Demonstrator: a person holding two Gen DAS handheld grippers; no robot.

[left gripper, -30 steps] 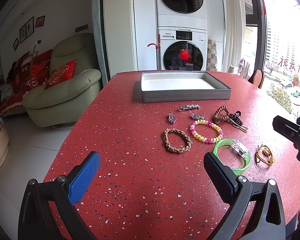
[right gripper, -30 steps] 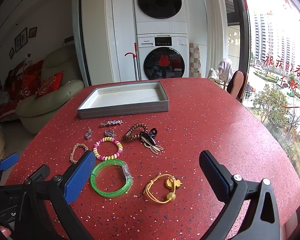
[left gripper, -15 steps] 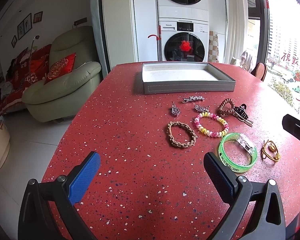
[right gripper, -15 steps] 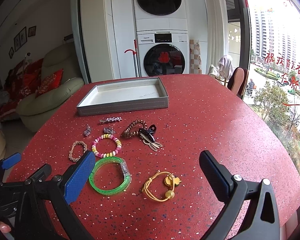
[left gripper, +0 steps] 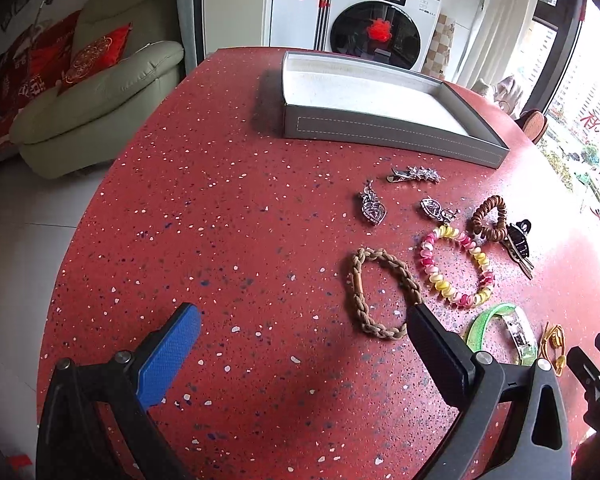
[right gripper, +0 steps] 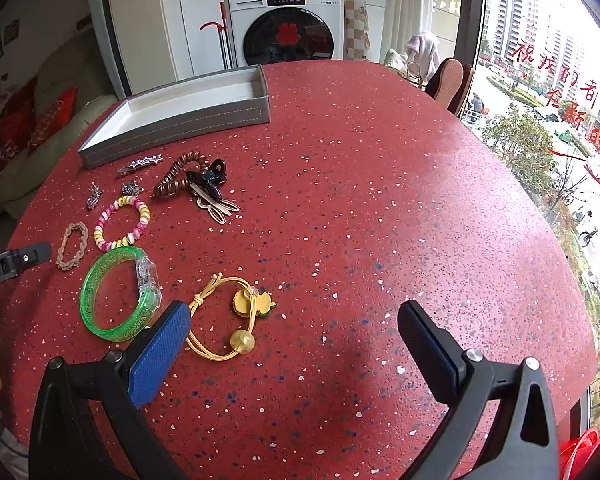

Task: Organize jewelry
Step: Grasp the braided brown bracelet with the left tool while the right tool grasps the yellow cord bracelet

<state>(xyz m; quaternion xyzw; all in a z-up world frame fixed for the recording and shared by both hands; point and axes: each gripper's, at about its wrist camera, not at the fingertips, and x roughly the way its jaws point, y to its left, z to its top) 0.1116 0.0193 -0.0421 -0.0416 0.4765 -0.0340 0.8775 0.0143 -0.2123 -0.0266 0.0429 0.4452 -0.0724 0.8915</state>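
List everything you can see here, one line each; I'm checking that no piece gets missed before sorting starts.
tray: 1, grey with white inside, nothing in it, far side of table
star hair clip: 1, silver, just in front of tray
heart charms: 2, silver, below the clip
coil hair tie: 1, brown, touching claw clip
claw clip: 1, black
beaded bracelet: 1, pink and yellow
braided bracelet: 1, tan
bangle: 1, green
cord hair tie: 1, gold
table: 1, red speckled
washing machine: 1, white
armchair: 1, pale green
left tool: open
right tool: open
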